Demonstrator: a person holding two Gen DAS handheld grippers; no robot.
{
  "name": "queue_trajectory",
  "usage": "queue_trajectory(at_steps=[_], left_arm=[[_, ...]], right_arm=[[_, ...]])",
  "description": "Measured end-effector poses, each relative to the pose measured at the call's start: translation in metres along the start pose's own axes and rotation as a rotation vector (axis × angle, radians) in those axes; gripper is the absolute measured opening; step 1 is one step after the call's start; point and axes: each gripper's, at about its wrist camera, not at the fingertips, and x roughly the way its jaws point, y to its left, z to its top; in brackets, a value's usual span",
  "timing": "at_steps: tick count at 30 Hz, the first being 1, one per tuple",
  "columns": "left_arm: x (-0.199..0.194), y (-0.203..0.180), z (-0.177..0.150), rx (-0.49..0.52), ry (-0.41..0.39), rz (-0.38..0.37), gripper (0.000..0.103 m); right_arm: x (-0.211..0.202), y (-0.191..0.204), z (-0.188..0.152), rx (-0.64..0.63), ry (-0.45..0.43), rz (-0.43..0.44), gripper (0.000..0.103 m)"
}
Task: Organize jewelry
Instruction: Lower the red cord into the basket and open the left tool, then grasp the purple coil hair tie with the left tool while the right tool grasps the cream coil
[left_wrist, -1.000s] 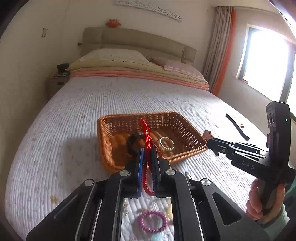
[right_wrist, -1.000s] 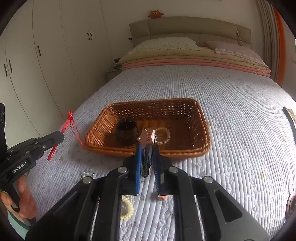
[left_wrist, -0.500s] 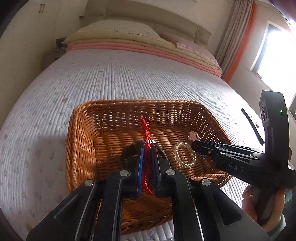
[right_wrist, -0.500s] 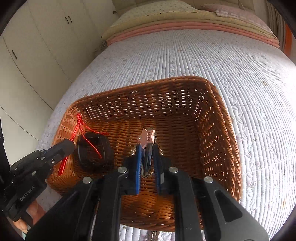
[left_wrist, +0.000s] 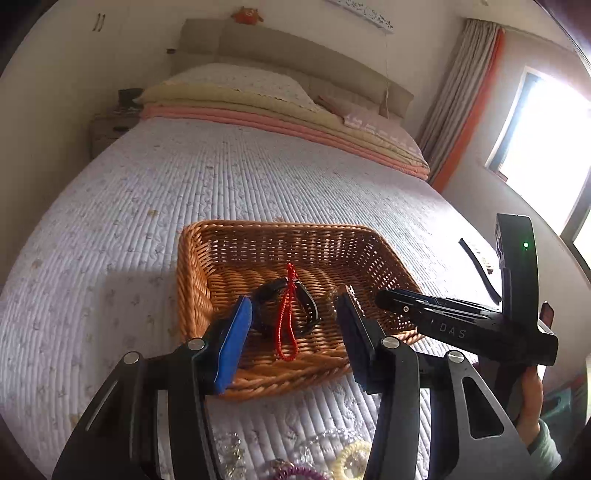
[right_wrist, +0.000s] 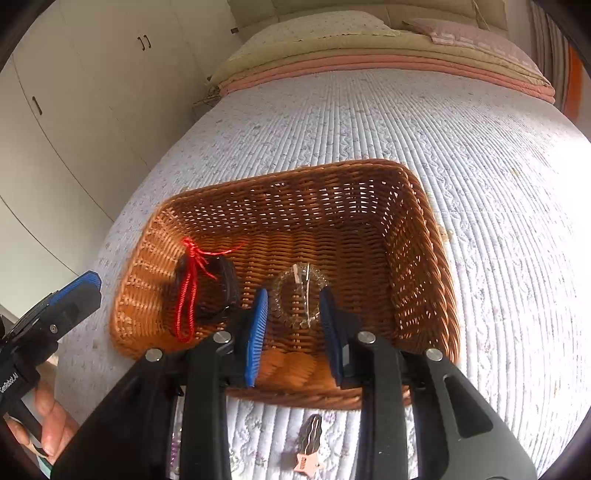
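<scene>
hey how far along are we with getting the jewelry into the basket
Partly done. The wicker basket already holds the red cord bracelet, a dark band and a clear beaded bracelet. Nothing is in hand: left gripper and right gripper are both open. Left on the bed: a star hair clip, a yellow coil tie, purple beads.

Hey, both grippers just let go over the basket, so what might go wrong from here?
1. The red cord lies draped over the dark band, close to the open left gripper; pulling back carelessly might snag it.
2. A hair clip lies on the quilt just outside the basket, under the open right gripper, and is easily overlooked.
3. More pieces near the left gripper's base remain partly hidden.
</scene>
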Motion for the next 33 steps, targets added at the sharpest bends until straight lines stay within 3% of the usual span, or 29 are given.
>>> queue_trajectory(at_steps=[8,14,18,27,33], left_arm=[[-0.083,-0.009,-0.026,-0.01,-0.086,-0.028,0.047],[-0.11,-0.004,-0.06,-0.025,-0.084,-0.022,0.047],[-0.096,0.008,-0.09,-0.05,-0.01,0.013,0.047],[-0.026,0.033,-0.142,-0.11,0.197,0.031,0.042],[-0.011,0.027,-0.142,-0.065,0.216,0.079,0.041]], right_arm=[[-0.085,0.028,-0.037,-0.067,-0.125,0.016,0.027],[-0.106,0.032,-0.07,-0.082,-0.149,0.013,0.027],[-0.099,0.027,-0.095,-0.081,-0.106,0.026,0.027],[-0.037,0.043,-0.152,-0.115,0.053,0.051,0.026],[-0.022,0.048,-0.157,-0.126,0.07,0.029,0.026]])
